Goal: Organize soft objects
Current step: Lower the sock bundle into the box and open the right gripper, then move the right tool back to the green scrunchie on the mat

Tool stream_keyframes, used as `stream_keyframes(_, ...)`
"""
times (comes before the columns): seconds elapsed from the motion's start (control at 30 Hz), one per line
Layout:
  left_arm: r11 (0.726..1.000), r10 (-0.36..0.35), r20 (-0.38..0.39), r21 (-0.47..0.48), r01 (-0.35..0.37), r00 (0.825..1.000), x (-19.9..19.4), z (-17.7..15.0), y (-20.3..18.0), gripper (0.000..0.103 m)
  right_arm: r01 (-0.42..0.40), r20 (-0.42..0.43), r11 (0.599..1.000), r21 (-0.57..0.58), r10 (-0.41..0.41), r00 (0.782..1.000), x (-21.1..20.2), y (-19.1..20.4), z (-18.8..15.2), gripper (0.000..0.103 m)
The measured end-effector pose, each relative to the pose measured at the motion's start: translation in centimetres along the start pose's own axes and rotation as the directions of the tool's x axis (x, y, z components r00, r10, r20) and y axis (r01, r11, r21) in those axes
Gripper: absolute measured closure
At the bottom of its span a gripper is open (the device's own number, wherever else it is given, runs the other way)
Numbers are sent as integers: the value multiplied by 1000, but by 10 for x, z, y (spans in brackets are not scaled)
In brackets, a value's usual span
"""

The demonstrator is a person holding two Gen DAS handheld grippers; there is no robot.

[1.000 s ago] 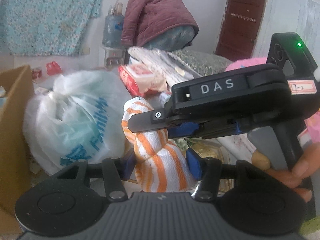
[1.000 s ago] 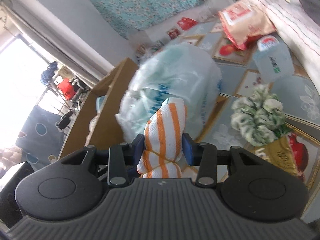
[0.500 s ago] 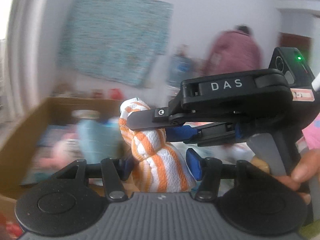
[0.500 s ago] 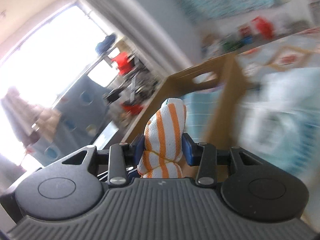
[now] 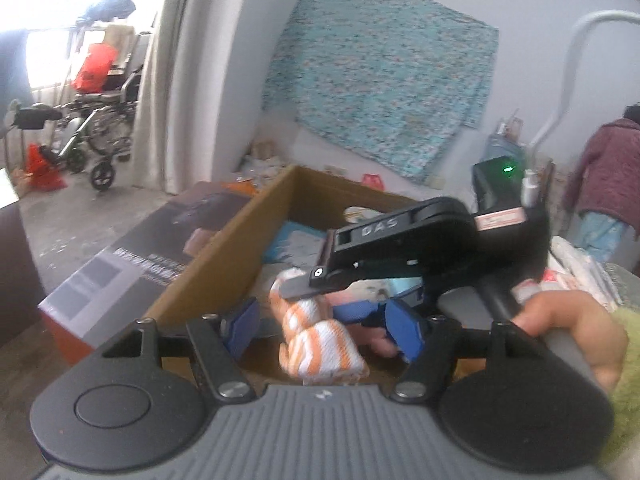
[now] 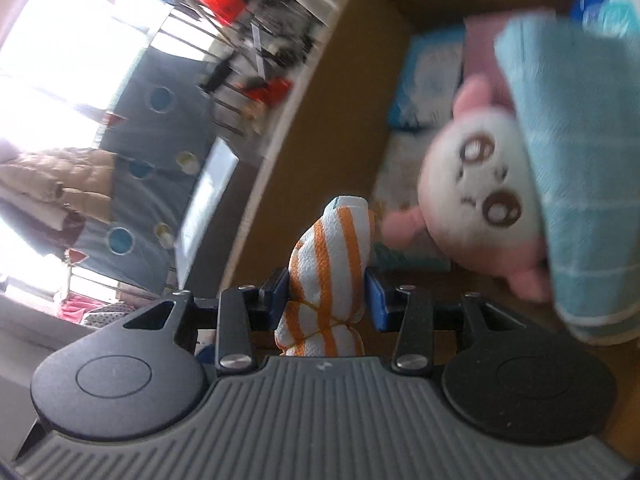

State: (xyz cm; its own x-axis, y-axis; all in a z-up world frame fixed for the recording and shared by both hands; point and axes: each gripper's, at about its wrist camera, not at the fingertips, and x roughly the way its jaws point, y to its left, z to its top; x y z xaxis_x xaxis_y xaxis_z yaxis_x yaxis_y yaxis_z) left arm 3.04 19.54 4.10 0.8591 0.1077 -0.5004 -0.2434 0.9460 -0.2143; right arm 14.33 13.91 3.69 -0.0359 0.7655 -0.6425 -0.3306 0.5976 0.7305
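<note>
between right hand-held gripper (image 6: 327,293) pads: striped towel (image 6: 326,276).

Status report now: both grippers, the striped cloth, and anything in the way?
Left gripper jaws opening, pads clear of striped cloth. Right gripper shut on it, over cardboard box. Plush toy and blue towel already inside.

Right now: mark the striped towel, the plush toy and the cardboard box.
striped towel (image 6: 328,256), right wrist view, middle of the roll between the pads.
plush toy (image 6: 476,184), right wrist view, white face.
cardboard box (image 5: 216,264), left wrist view, near side wall.
</note>
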Motion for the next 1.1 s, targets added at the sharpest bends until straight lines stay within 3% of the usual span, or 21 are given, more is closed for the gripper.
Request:
stream_keyframes(0.13, 1000, 16, -14, -15, -16, 1000, -18, -9, 12, 32, -11, -66, 999, 38, 13, 998, 20, -3, -6, 60)
stream_keyframes(0.27, 1000, 4, -16, -7, -4, 1000, -30, -13, 9, 32, -25, -49, 999, 34, 26, 998, 9, -5, -11, 55)
stream_keyframes(0.43, 997, -75, 18, 23, 74, 997, -36, -16, -4, 26, -135, 75, 991, 3, 134, 988, -48, -13, -22, 50)
stream_keyframes(0.53, 987, -146, 14, 70, 145, 989, -39, -19, -25, 25, -209, 187, 978, -23, 209, 960, -109, -30, -45, 45)
stream_keyframes(0.6, 973, -204, -4, 113, 203, 979, -39, -23, -45, 23, -266, 264, 963, -35, 266, 927, -155, -49, -69, 41)
stream_keyframes(0.67, 949, -275, -31, 155, 276, 961, -41, -29, -69, 21, -330, 344, 943, -40, 323, 882, -200, -74, -96, 40)
stream_keyframes(0.73, 913, -347, -75, 200, 355, 935, -41, -37, -95, 21, -316, 450, 948, -36, 298, 842, -245, -100, -127, 39)
stream_keyframes(0.87, 821, -463, -167, 289, 492, 871, -42, -57, -150, 20, -172, 643, 985, 24, 117, 757, -326, -145, -192, 34)
stream_keyframes(0.97, 738, -522, -250, 347, 578, 816, -42, -76, -190, 20, -5, 705, 995, 104, -71, 705, -368, -165, -235, 33)
stream_keyframes(1.1, 648, -553, -331, 407, 644, 765, -32, -104, -234, 20, 109, 704, 974, 198, -219, 676, -387, -191, -272, 30)
